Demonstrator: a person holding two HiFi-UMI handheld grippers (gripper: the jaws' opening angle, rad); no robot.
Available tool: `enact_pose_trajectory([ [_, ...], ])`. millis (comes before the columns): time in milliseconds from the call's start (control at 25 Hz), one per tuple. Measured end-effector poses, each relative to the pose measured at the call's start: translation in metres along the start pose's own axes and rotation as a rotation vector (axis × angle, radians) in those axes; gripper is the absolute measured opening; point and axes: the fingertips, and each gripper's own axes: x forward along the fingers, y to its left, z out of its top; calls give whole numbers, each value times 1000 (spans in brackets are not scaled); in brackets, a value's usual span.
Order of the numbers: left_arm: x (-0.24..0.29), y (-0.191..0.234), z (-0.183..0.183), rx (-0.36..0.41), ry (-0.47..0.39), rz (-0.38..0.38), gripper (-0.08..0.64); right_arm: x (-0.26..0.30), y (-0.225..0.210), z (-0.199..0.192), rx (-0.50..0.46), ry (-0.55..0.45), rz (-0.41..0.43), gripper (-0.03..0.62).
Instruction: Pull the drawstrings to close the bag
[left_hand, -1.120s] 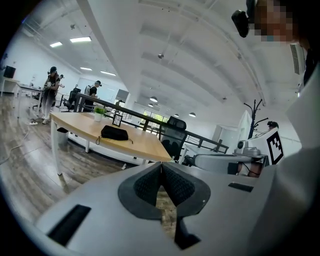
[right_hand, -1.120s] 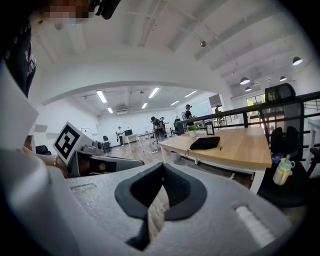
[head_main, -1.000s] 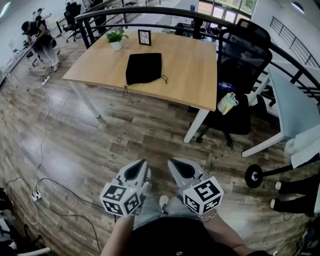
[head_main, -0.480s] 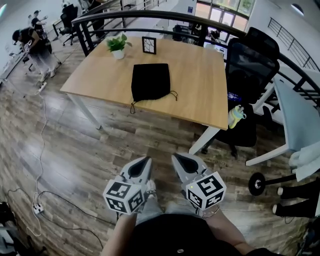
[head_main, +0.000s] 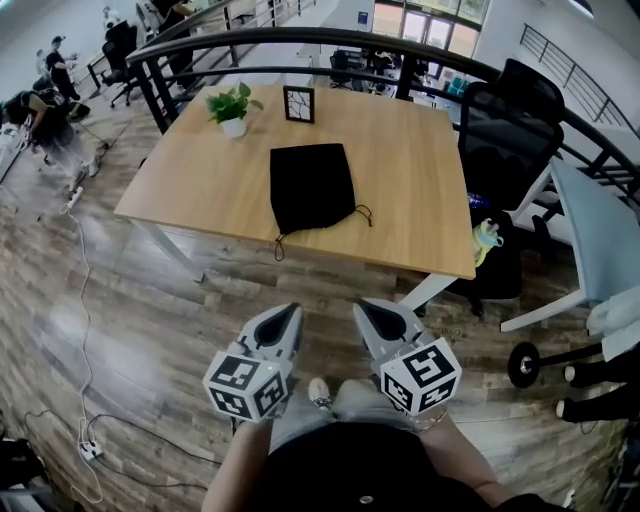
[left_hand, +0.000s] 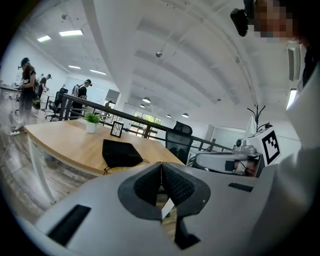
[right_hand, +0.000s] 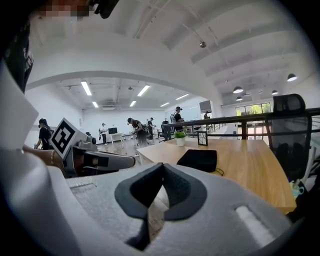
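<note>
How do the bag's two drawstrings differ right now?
The left drawstring runs straight toward the person, and its end seems to hang over the near edge of the table. The right drawstring curls in a small loop and stays on the tabletop. The left one leaves the bag at its near left corner, the right one at its near right corner. Both are thin, black, slack and untouched.

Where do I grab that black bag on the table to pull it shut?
Probably by its strings, not the cloth. The left string pokes out at the near left corner of the bag; the right string loops out at the near right corner. Both lie on the side facing you, so come from there.
</note>
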Motion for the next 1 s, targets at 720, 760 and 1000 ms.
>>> enact_pose_trajectory([
  [720, 49, 58, 9, -67, 61, -8, 15, 73, -39, 12, 101, 27, 28, 0],
  [760, 55, 62, 10, -69, 64, -2, 15, 80, -45, 12, 113, 31, 34, -1],
  [1000, 103, 93, 24, -84, 92, 22, 15, 124, -90, 18, 121, 73, 54, -1],
])
